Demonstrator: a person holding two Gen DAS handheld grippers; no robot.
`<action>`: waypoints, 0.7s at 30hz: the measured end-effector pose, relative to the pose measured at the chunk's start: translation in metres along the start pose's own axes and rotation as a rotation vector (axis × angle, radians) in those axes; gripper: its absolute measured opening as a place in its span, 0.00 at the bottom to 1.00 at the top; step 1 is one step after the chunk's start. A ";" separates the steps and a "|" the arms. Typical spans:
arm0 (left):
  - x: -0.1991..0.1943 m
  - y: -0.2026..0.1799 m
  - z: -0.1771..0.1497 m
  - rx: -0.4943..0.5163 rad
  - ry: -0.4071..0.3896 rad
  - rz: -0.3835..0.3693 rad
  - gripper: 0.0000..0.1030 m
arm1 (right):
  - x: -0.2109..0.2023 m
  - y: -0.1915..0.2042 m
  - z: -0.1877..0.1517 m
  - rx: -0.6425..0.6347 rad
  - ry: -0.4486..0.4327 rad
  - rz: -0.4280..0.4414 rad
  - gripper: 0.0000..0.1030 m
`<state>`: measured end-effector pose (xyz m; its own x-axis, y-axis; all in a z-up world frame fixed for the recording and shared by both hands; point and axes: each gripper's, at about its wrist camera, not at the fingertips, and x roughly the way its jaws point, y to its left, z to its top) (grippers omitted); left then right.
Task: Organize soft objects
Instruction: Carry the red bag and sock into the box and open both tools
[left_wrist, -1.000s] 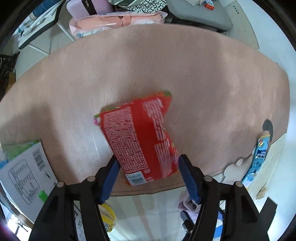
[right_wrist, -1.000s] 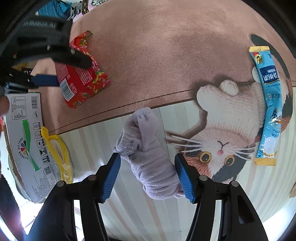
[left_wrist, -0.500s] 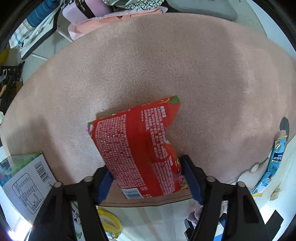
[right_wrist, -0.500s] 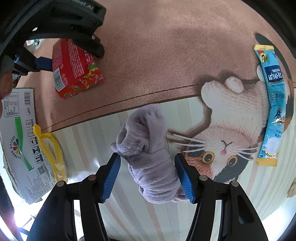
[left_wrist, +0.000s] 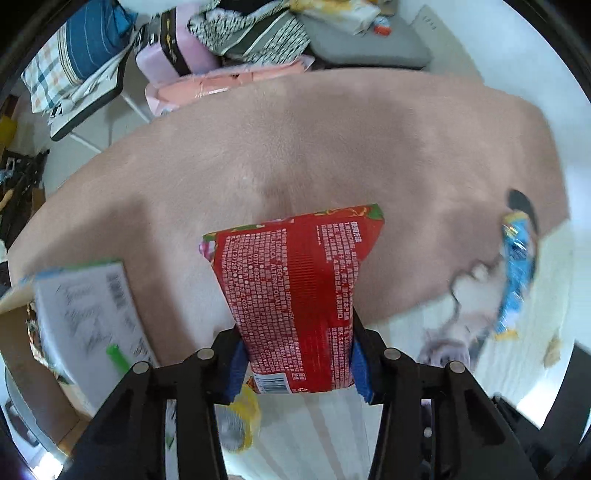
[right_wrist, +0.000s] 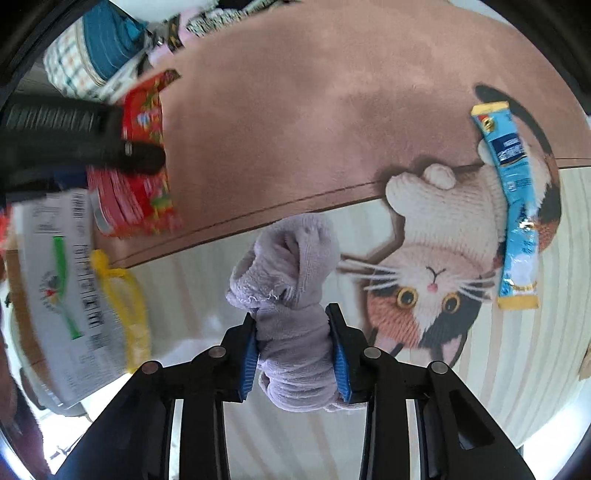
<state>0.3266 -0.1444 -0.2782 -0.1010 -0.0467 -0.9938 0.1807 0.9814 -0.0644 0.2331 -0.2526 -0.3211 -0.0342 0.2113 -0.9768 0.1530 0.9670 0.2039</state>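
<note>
Over the rug (right_wrist: 295, 110), both hand-held grippers have clenched: left (left_wrist: 297, 365) on red packet (left_wrist: 295, 295), right (right_wrist: 295, 354) on lilac sock (right_wrist: 291, 295).

I count one red packet (left_wrist: 299, 295), one purple sock bundle (right_wrist: 291, 295), one blue sachet (right_wrist: 511, 206), one yellow bag (right_wrist: 125, 295), one cardboard box (right_wrist: 62, 280), and two claws: left claw (left_wrist: 297, 363), right claw (right_wrist: 295, 350).

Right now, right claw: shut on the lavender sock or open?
Shut. Right claw pads pinch the bunched lavender sock on both sides.
</note>
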 end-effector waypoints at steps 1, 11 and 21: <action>-0.010 0.004 -0.004 0.004 -0.017 -0.012 0.42 | -0.010 0.004 -0.004 -0.007 -0.016 0.005 0.35; -0.120 0.096 -0.107 -0.004 -0.234 -0.060 0.42 | -0.092 0.078 -0.056 -0.053 -0.119 0.154 0.35; -0.108 0.274 -0.179 -0.170 -0.095 -0.035 0.42 | -0.054 0.254 -0.101 -0.157 0.053 0.356 0.35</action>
<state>0.2119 0.1626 -0.1723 -0.0098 -0.0908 -0.9958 0.0097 0.9958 -0.0909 0.1743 -0.0039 -0.2096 -0.0576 0.5409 -0.8391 0.0117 0.8408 0.5412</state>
